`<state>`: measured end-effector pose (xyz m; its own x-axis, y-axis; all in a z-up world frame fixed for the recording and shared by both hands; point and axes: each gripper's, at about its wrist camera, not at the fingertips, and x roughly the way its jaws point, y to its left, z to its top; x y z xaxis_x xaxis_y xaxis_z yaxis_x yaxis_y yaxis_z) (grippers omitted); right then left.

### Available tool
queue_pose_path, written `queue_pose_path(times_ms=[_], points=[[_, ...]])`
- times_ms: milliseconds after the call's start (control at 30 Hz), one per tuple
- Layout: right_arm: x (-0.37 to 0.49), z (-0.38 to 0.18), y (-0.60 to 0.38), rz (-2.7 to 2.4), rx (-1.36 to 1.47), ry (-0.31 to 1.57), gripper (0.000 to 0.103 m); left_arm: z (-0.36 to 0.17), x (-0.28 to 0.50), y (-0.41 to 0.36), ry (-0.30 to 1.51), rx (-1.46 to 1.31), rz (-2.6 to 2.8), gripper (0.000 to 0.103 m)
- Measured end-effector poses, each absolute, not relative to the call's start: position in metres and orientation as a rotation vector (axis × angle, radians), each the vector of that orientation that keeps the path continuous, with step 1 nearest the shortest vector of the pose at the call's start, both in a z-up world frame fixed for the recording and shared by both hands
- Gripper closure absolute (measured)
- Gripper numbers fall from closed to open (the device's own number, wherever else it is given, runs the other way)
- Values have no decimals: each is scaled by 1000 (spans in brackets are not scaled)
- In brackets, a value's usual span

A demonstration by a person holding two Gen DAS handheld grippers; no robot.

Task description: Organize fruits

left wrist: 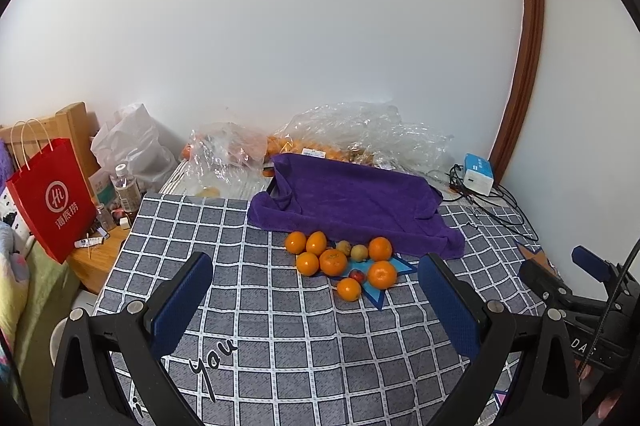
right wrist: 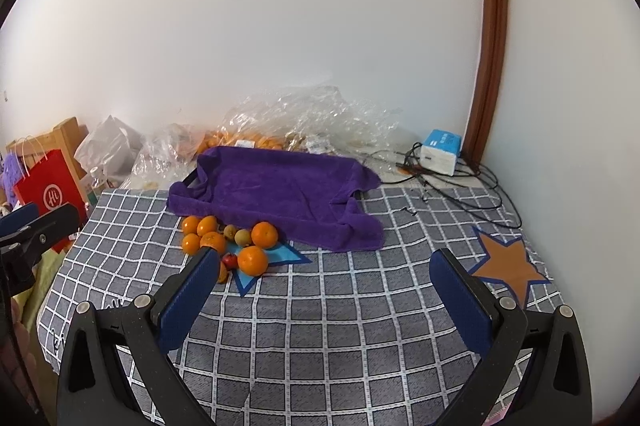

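Observation:
Several oranges lie in a cluster on the grey checked cloth, on and around a blue star patch, with two small brownish fruits and a small red fruit among them. The cluster also shows in the right wrist view. An orange star patch lies at the right. My left gripper is open and empty, short of the fruit. My right gripper is open and empty, to the right of the cluster.
A purple towel covers a tray behind the fruit. Clear plastic bags with more oranges lie by the wall. A blue-white box with cables sits back right. A red paper bag and bottles stand left.

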<state>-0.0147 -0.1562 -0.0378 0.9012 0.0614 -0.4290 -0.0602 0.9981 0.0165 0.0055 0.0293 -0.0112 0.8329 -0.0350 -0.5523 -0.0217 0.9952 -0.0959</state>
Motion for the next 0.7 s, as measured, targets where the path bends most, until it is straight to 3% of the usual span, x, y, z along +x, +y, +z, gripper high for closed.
queue_pose_path(times_ms=[333, 567, 700], points=[[19, -55, -147, 121, -6, 520, 1, -34, 32, 44, 612, -112, 24, 0], [57, -90, -142, 154, -2, 575, 10, -70, 62, 69, 684, -142, 72, 1], [78, -111, -140, 140, 0, 596, 11, -95, 76, 84, 741, -155, 83, 13]])
